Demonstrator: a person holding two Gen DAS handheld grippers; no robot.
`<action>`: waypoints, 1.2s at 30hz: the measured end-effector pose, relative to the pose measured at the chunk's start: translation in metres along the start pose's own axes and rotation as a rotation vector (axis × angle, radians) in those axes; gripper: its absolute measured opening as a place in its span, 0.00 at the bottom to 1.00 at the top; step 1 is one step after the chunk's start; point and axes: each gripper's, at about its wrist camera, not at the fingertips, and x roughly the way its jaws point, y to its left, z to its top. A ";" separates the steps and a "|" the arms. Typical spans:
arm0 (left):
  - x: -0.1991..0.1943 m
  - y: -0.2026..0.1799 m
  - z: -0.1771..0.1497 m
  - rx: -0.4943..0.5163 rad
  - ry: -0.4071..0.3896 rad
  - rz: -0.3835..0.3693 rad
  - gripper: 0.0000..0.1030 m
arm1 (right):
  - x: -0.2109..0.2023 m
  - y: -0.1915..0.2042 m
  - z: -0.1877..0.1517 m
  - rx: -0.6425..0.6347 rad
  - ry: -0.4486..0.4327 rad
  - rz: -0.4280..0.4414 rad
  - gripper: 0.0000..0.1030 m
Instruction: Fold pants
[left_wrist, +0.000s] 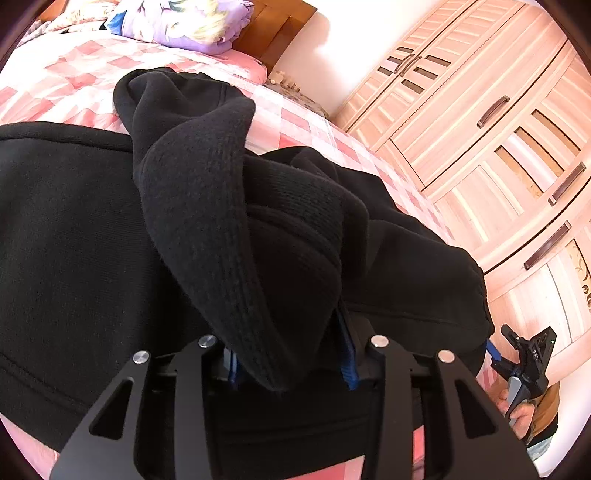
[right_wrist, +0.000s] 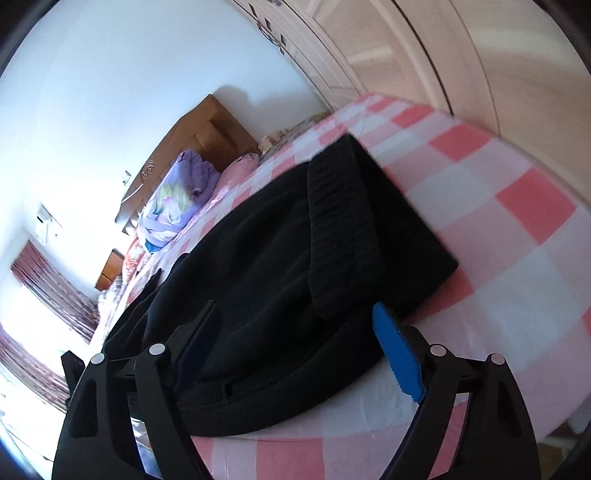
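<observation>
Your pants (left_wrist: 92, 229) are matt black fleece, fuzzy inside, with a ribbed knit band at twelve o'clock. The checked sheet (right_wrist: 498, 229) is soft woven cloth. The wardrobe (left_wrist: 498, 122) at two o'clock is pale, smooth wood.

Pants (left_wrist: 92, 221) lie spread on the bed (left_wrist: 74, 70). Behind the pants, a folded quilt (left_wrist: 177, 22) rests on the bed against the headboard (left_wrist: 273, 29). A wardrobe (left_wrist: 498, 122) stands to the bed's right.

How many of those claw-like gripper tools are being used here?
2. The left gripper clamps the black pants; the right gripper straddles the pants near the bed edge.
</observation>
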 end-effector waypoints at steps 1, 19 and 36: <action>0.000 0.000 0.000 0.000 0.001 -0.002 0.39 | -0.002 0.001 0.001 -0.012 -0.006 -0.012 0.79; -0.001 0.004 -0.003 -0.005 -0.012 -0.020 0.39 | 0.023 -0.015 0.019 0.017 0.032 -0.059 0.53; -0.061 -0.049 -0.002 0.127 -0.121 -0.080 0.08 | -0.034 -0.001 0.055 -0.055 -0.168 -0.029 0.11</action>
